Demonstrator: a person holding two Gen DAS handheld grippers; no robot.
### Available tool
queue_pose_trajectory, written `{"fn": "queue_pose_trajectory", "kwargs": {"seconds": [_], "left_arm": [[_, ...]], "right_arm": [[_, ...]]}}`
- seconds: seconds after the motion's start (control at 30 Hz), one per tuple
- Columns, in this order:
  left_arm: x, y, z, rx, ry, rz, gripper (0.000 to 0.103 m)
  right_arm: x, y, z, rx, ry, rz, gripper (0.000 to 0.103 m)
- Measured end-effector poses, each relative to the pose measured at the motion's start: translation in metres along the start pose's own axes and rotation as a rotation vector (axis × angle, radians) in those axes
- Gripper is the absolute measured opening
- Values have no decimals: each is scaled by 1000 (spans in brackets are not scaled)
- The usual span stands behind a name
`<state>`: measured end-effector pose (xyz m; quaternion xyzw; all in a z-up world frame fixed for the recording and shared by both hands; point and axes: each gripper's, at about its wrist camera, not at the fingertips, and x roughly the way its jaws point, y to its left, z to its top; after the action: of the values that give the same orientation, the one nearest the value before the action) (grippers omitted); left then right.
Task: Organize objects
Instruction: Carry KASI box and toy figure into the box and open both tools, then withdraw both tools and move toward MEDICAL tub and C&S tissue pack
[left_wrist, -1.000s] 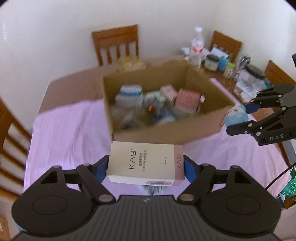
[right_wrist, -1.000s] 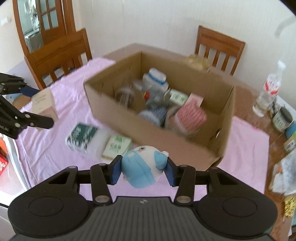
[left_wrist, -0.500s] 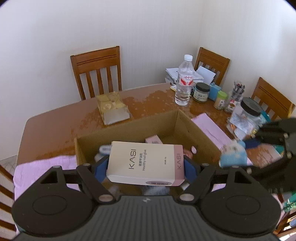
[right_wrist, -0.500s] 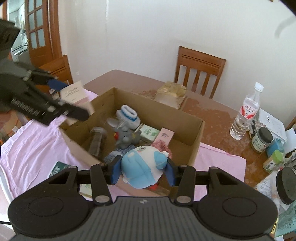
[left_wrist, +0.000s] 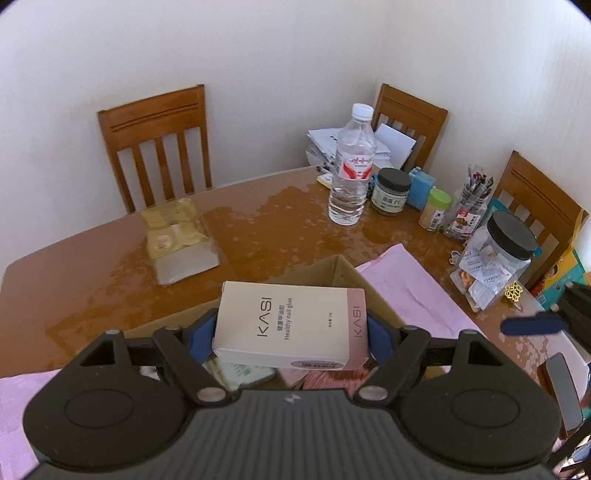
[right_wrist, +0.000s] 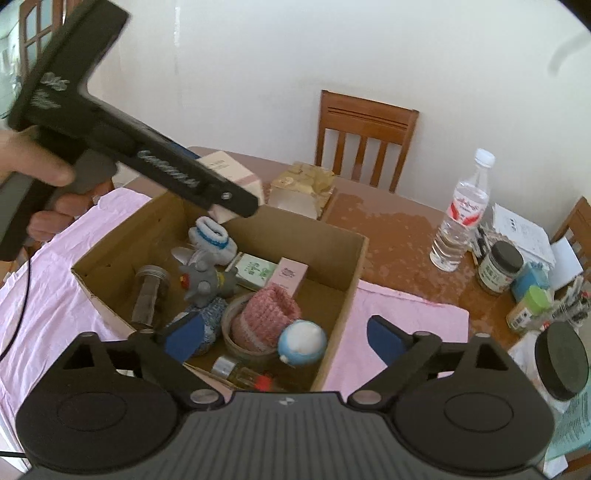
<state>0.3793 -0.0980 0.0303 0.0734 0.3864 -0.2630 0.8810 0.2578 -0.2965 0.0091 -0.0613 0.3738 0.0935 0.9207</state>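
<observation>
My left gripper (left_wrist: 290, 334) is shut on a cream and pink KASI nail-glue box (left_wrist: 291, 326), held above the open cardboard box (left_wrist: 334, 271). In the right wrist view that same KASI box (right_wrist: 231, 173) hangs over the cardboard box's (right_wrist: 356, 266) far left corner. My right gripper (right_wrist: 282, 338) has its jaws opening, with nothing between the blue pads. The blue and white plush toy (right_wrist: 302, 341) lies inside the cardboard box below it, beside a pink knitted item (right_wrist: 264, 317), a grey toy figure (right_wrist: 203, 282) and small cartons.
The cardboard box stands on a pink cloth (right_wrist: 402, 314) over a wooden table (left_wrist: 258, 221). A water bottle (left_wrist: 351, 166), jars (left_wrist: 391, 190), a black-lidded container (left_wrist: 495, 258), papers and a gold packet (left_wrist: 175, 236) sit beyond. Wooden chairs (left_wrist: 159, 144) ring the table. A hand (right_wrist: 33, 162) holds the left gripper.
My right gripper has opened and the plush toy has dropped into the cardboard box. My left gripper has carried the KASI box forward from the cloth to above the cardboard box.
</observation>
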Motion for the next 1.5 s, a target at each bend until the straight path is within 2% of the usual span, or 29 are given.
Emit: {"fn": "queue_pose_trajectory", "kwargs": {"seconds": [0.07,0.17,0.5,0.8,0.87,1.03,1.2,1.5], "left_arm": [[11,-5,5,7,4,0,82],[25,-10,11,9,12,-3,94],[39,-17,7,28,64,10,94],[6,-14,-1,17,47,46,95],[-3,-15,-7,19,38,50,100],[-31,-22,-30,12,-7,94,100],[-56,-25,-56,-6,-7,135,101],[-85,-27,-102,-85,-9,197,101]], "right_arm": [[0,-4,-3,10,5,-11,99],[2,-10,-6,21,14,-29,100],[6,-15,-10,39,25,-50,103],[2,-6,-7,22,30,-41,103],[-1,-2,-9,21,27,-37,103],[-8,6,-24,33,3,-30,103],[-12,19,-48,55,10,-29,103],[3,29,-76,139,107,-46,103]]}}
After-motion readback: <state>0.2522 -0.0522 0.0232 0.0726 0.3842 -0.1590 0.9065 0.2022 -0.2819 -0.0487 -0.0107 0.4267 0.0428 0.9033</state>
